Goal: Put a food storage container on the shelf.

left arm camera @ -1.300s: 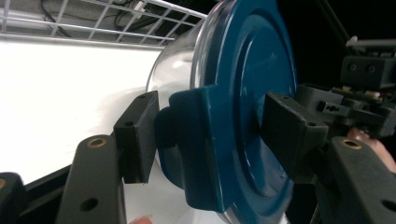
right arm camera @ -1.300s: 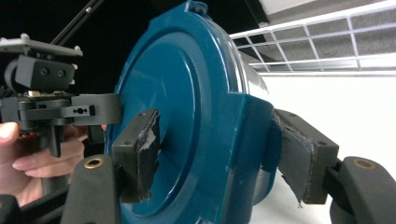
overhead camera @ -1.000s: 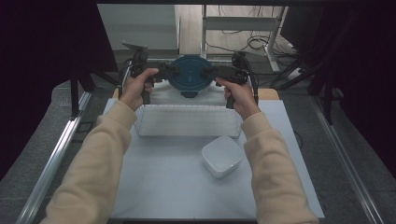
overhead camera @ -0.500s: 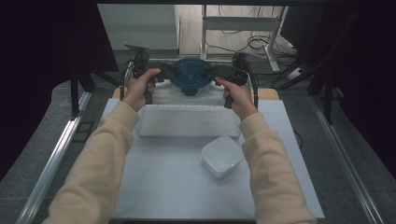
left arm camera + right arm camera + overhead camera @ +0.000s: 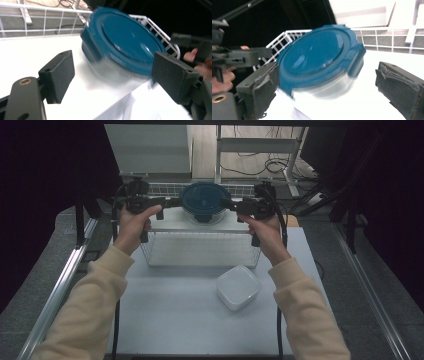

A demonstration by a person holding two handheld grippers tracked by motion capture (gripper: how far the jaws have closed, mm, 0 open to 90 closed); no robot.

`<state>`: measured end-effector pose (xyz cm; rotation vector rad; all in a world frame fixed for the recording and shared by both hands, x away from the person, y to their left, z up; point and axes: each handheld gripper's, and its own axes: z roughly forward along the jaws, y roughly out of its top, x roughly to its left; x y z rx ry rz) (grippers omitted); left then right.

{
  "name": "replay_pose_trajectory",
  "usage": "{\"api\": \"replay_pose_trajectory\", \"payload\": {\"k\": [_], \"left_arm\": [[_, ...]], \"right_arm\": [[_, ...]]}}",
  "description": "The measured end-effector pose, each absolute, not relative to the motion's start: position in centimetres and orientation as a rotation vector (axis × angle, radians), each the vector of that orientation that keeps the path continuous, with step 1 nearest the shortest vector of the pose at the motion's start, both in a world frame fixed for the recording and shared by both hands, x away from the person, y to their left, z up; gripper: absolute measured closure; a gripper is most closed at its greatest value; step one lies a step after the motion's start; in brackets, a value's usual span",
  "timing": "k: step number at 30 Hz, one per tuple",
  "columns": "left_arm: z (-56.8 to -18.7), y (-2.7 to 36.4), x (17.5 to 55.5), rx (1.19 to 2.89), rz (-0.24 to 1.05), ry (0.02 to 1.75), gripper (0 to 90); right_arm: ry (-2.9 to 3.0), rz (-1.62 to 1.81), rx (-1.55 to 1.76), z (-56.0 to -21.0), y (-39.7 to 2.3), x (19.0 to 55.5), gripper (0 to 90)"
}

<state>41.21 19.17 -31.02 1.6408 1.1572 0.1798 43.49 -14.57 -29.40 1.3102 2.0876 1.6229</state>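
A round clear container with a blue lid [image 5: 204,200] [image 5: 122,47] [image 5: 319,60] stands on the white upper level of a wire rack [image 5: 200,247] at the far side of the table. My left gripper [image 5: 172,202] [image 5: 113,62] points at it from the left and my right gripper [image 5: 227,204] [image 5: 328,68] from the right. Both have just been opening their jaws. In each gripper view the pads stand wide apart with the blurred container ahead of them, and no pad presses on it.
A white square lidded box [image 5: 238,286] lies on the table [image 5: 170,320] in front of the rack, to the right. A wire rail [image 5: 37,22] borders the rack's far edge. Metal frame bars [image 5: 60,290] run along both table sides.
Both hands have drawn a little outward from the blue-lidded container. The container stays in the same place on the rack.
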Motion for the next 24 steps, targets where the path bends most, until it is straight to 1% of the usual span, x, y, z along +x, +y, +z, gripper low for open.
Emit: {"api": "replay_pose_trajectory", "payload": {"k": [2, 3, 4, 7, 9, 10, 12, 14, 16, 19, 24], "left_arm": [[-31.3, 19.3, 39.3, 1.670, 0.218, 1.113, 18.2], [-31.3, 19.3, 39.3, 1.670, 0.218, 1.113, 18.2], [-31.9, 19.4, 37.3, 1.686, 0.242, 1.073, 18.2], [-33.3, 19.2, 34.8, 1.724, 0.259, 1.025, 18.2], [-34.5, 19.1, 33.4, 1.741, 0.249, 1.001, 17.8], [-35.1, 19.0, 32.7, 1.753, 0.246, 0.992, 17.8], [-36.5, 18.9, 31.4, 1.756, 0.203, 0.979, 17.8], [-37.8, 18.8, 30.2, 1.764, 0.176, 0.964, 17.7], [-39.0, 18.7, 29.1, 1.784, 0.176, 0.950, 19.7], [-40.9, 18.4, 27.9, 1.831, 0.220, 0.958, 21.0], [-43.8, 17.8, 26.5, 1.902, 0.241, 0.979, 21.5]], "right_arm": [[2.110, 1.603, 1.254, -29.5, -15.1, 42.0, 6.9], [2.110, 1.603, 1.254, -29.5, -15.1, 42.0, 6.9], [2.142, 1.581, 1.199, -29.8, -15.8, 40.2, 8.5], [2.153, 1.553, 1.132, -30.6, -16.5, 38.1, 9.9], [2.161, 1.534, 1.097, -31.3, -17.0, 36.7, 12.2], [2.165, 1.524, 1.085, -31.7, -17.3, 36.0, 14.8], [2.171, 1.505, 1.053, -32.6, -17.9, 34.8, 16.6], [2.191, 1.489, 1.036, -33.7, -18.4, 33.7, 17.6], [2.213, 1.470, 1.010, -34.8, -18.7, 32.6, 18.3], [2.229, 1.418, 0.977, -36.4, -19.2, 31.2, 19.5], [2.289, 1.372, 0.981, -39.3, -19.9, 29.6, 20.7]]}}
